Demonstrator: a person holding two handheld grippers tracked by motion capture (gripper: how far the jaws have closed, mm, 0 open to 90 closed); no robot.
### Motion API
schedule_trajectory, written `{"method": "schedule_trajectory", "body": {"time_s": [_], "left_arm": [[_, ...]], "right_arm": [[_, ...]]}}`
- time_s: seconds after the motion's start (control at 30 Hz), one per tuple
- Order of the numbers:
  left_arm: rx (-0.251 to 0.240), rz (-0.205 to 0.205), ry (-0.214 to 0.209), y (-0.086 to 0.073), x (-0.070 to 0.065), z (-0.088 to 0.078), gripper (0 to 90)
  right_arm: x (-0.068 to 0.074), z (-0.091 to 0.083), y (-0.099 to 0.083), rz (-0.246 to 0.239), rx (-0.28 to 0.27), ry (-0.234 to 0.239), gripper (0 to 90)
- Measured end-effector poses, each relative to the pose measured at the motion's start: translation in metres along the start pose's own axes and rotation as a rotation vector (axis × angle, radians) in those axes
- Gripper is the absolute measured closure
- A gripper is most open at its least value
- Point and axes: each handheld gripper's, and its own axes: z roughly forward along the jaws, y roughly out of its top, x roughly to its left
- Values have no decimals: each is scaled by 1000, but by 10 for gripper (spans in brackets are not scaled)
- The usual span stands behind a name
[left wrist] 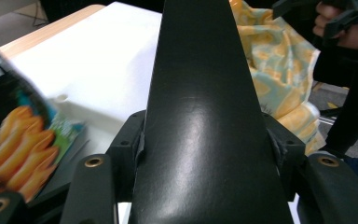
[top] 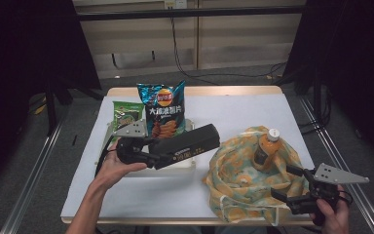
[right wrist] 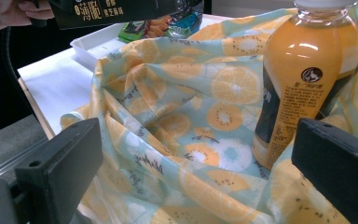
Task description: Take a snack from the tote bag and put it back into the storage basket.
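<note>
My left gripper (top: 161, 152) is shut on a long black box (top: 191, 141) with gold lettering and holds it level above the white tray (top: 177, 168). In the left gripper view the black box (left wrist: 205, 102) runs forward between the jaws, whose pads press its two sides. To the right lies a fruit-patterned cloth bag (top: 236, 173) with an orange juice bottle (top: 266, 148) upright inside. At the bag's near right edge my right gripper (top: 287, 183) stands open. In the right gripper view its jaws stand wide apart before the bag (right wrist: 182, 102) and the bottle (right wrist: 307, 79).
A blue chips bag (top: 163, 109) and a green snack bag (top: 126, 115) stand in the tray behind the box. The table (top: 246, 109) has a white cover with bare room at the back right. Its front edge runs just under the cloth bag.
</note>
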Motion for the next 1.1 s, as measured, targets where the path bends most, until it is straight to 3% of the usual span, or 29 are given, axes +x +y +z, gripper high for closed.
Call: {"method": "schedule_trajectory", "body": {"time_s": [0.13,0.5,0.67,0.83,1.1], "left_arm": [[22,-1,11,-5,7,-8,431],[59,-35,49,-25,25,-17,431],[87,-27,37,-31,33,-21,431],[109,-44,48,-41,46,-24,431],[155,-56,63,-49,57,-24,431]], "right_arm": [[2,-1,-3,-24,-22,-30,16],[7,-9,-12,-60,-76,-6,13],[9,-9,-11,-77,-79,3,13],[9,-7,-11,-80,-83,5,12],[7,-6,-12,-76,-75,-1,13]]}}
